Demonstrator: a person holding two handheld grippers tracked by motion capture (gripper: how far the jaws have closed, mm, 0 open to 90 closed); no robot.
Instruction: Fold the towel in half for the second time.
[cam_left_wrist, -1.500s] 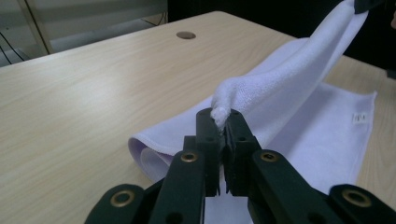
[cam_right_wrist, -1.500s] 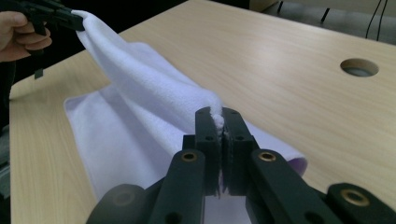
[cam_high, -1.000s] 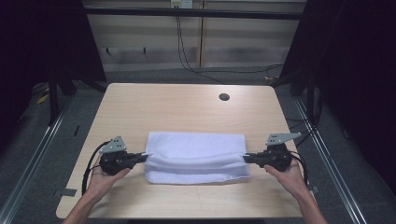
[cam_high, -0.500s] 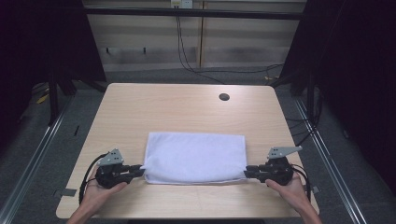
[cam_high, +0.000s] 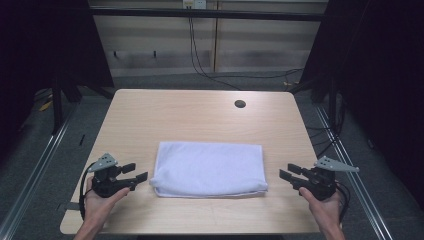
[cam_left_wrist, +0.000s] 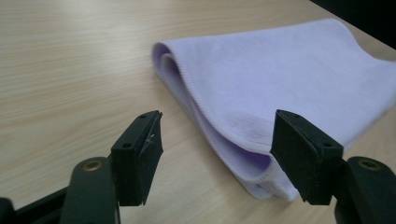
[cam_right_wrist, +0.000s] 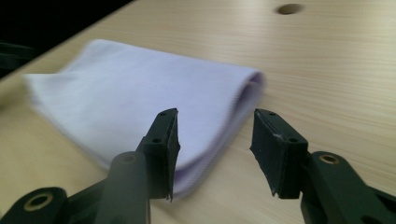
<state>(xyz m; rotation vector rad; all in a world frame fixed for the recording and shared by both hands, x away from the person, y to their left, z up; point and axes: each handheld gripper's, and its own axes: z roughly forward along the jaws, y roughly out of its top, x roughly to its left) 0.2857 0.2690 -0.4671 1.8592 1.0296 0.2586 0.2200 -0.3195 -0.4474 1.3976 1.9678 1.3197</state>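
Letting go of the folded towel (cam_high: 208, 168): both grippers, left (cam_high: 136, 177) and right (cam_high: 285, 174), just opened, empty; best backing straight off, clear of its ends.

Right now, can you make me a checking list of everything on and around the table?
Surface: light wooden table, one round hole near the far edge.
Job's things: white folded towel lying flat near the front edge.
Clutter: nothing seen.
Grippers: left gripper and right gripper just opened, jaws apart, each off one end of the towel, nothing between them.
Cables: black cable loops from the left gripper; wires hang behind the table.
Surroundings: dark curtains, grey floor.
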